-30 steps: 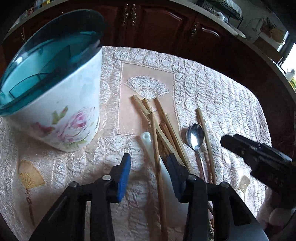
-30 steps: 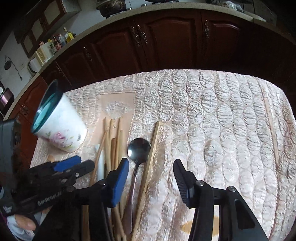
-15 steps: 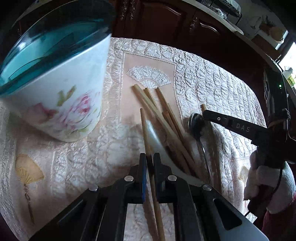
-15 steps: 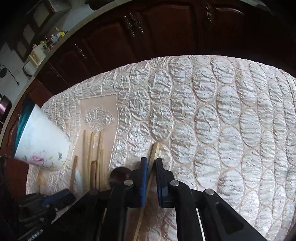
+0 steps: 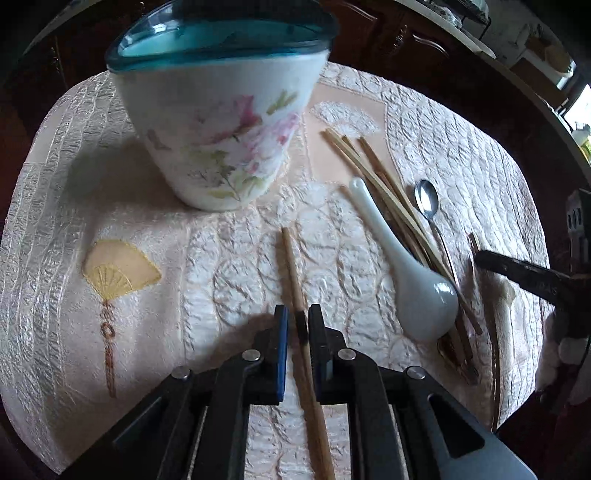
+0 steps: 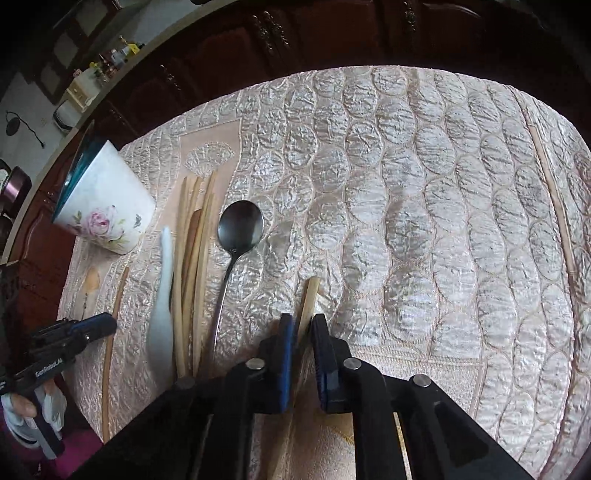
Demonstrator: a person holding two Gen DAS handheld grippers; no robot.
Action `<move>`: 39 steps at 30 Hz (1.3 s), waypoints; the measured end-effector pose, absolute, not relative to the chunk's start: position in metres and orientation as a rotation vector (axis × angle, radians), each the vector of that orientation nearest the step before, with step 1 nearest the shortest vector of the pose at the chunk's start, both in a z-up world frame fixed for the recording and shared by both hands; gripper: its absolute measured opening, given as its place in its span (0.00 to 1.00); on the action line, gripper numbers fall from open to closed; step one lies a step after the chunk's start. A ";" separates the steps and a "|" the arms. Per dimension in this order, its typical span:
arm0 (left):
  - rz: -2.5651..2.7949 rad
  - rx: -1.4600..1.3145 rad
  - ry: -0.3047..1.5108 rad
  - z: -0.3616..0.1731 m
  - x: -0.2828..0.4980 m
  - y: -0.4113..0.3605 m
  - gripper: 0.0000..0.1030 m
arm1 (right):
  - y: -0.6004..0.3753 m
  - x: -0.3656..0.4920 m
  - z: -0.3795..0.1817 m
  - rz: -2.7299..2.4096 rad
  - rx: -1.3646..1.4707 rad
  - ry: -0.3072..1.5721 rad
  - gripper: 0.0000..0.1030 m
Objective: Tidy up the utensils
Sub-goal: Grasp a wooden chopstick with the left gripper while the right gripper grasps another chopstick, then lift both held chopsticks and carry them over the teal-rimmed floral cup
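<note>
My left gripper is shut on a wooden chopstick that points toward the white floral holder with a teal rim. My right gripper is shut on another wooden chopstick. To its left lie a metal spoon, a bundle of chopsticks and a white ceramic spoon. In the left wrist view the ceramic spoon, the chopsticks and the metal spoon lie to the right, with the right gripper at the edge.
A quilted cream tablecloth covers the table. One lone chopstick lies near the far right edge. Dark wooden cabinets stand behind the table. The left gripper shows at the lower left of the right wrist view.
Both grippers went from open to shut, each on a chopstick. The left one has since carried its chopstick leftward, out of the bundle and in front of the holder. The right one rose a little.
</note>
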State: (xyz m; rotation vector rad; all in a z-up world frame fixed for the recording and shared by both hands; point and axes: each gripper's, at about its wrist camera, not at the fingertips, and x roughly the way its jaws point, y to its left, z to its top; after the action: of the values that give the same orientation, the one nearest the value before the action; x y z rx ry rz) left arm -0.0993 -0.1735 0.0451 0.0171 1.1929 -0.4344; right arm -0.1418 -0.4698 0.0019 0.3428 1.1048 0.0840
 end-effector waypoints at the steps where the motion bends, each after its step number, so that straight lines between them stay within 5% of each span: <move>1: -0.426 0.013 1.184 0.047 -0.096 -0.173 0.22 | -0.470 -0.140 0.002 0.082 0.343 1.110 0.27; 4: -0.391 0.011 1.159 0.050 -0.085 -0.173 0.37 | -0.469 -0.135 0.003 0.089 0.335 1.122 0.27; 9: -0.375 0.066 1.185 0.040 -0.071 -0.190 0.37 | -0.466 -0.130 0.000 0.101 0.345 1.111 0.22; 11: -0.374 0.085 1.180 0.035 -0.067 -0.199 0.30 | -0.463 -0.128 0.000 0.107 0.329 1.104 0.13; 12: -0.377 0.088 1.173 0.036 -0.067 -0.200 0.11 | -0.462 -0.128 0.002 0.113 0.328 1.099 0.10; 13: -0.388 0.079 1.183 0.036 -0.065 -0.200 0.07 | -0.460 -0.127 0.004 0.118 0.329 1.092 0.10; 39: -0.530 -0.141 0.816 0.253 -0.140 -0.074 0.05 | -0.406 -0.169 0.200 0.417 0.346 0.667 0.07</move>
State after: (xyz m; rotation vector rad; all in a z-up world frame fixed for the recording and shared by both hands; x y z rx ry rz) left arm -0.1398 -0.0737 0.2527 -0.1409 0.8156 -0.5295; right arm -0.1688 -0.4055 0.1995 0.3462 0.6675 0.4166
